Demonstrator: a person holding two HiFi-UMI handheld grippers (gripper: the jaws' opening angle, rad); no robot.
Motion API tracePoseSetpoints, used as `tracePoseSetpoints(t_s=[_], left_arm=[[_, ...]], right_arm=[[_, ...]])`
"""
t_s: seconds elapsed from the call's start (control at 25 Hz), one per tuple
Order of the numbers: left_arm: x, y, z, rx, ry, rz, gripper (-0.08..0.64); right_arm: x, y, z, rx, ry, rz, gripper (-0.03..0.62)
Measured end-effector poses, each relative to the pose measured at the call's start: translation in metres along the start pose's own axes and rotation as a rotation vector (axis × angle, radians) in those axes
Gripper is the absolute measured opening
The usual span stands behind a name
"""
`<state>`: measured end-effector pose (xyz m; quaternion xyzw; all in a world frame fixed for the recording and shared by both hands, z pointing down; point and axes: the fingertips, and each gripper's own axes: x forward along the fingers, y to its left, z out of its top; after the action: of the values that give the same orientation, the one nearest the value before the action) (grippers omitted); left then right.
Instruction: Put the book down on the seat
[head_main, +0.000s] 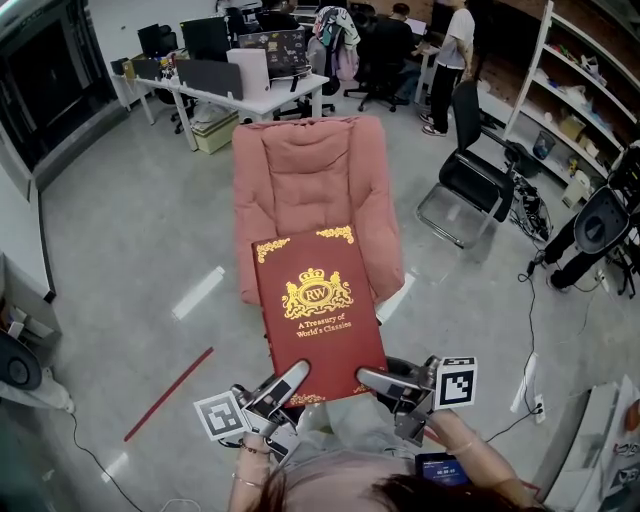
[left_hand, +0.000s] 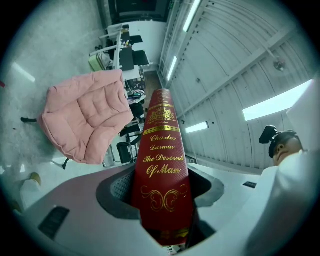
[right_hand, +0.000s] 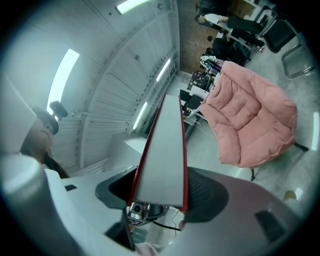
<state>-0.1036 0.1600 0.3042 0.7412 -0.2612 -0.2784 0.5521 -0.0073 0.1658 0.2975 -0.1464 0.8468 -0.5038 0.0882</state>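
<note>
A large red book (head_main: 318, 315) with gold print is held flat in front of me, its far edge over the front of the pink padded seat (head_main: 305, 185). My left gripper (head_main: 290, 378) is shut on the book's near left corner. My right gripper (head_main: 372, 378) is shut on its near right corner. In the left gripper view the gilt spine of the book (left_hand: 162, 170) fills the left gripper (left_hand: 162, 202), with the pink seat (left_hand: 85, 117) beyond. In the right gripper view the book's white page edge (right_hand: 162, 160) sits in the right gripper (right_hand: 160, 192), and the seat (right_hand: 252, 117) lies ahead.
A white desk (head_main: 262, 98) with monitors stands behind the seat. Black office chairs (head_main: 475, 175) and a shelf unit (head_main: 575, 90) are on the right, where people (head_main: 455, 50) stand at the back. A red tape line (head_main: 168, 393) marks the grey floor at left.
</note>
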Motion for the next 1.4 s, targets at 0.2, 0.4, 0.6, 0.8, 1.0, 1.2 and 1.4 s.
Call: tracePoseSetpoints(t_s=[0.2,0.4,0.6,0.8,1.0,1.2,1.4], left_arm=[[0.032,0.008,0.021,-0.013,0.010,0.021,0.253],[0.056,0.014,0.038,-0.018,0.013,0.030,0.253],[0.072,0.026,0.050,-0.018,0.011,0.036,0.253],[0.074,0.039,0.049,-0.016,0.006,0.043,0.253],[0.081,0.057,0.050,-0.002,0.030,0.045,0.253],[0.123,0.051,0.067,0.002,0.051,0.053,0.253],[0.152,0.050,0.074,0.018,0.068,0.043,0.250]], right_arm=[[0.006,-0.017,0.034,0.023,0.000,-0.006,0.291],[0.012,-0.031,0.059,0.038,0.004,-0.009,0.291],[0.018,-0.049,0.074,0.046,0.012,-0.008,0.291],[0.019,-0.061,0.073,0.043,0.027,-0.004,0.291],[0.021,-0.081,0.074,0.032,0.048,-0.006,0.291],[0.017,-0.088,0.118,0.034,0.069,-0.010,0.291],[0.016,-0.100,0.137,0.038,0.082,-0.005,0.291]])
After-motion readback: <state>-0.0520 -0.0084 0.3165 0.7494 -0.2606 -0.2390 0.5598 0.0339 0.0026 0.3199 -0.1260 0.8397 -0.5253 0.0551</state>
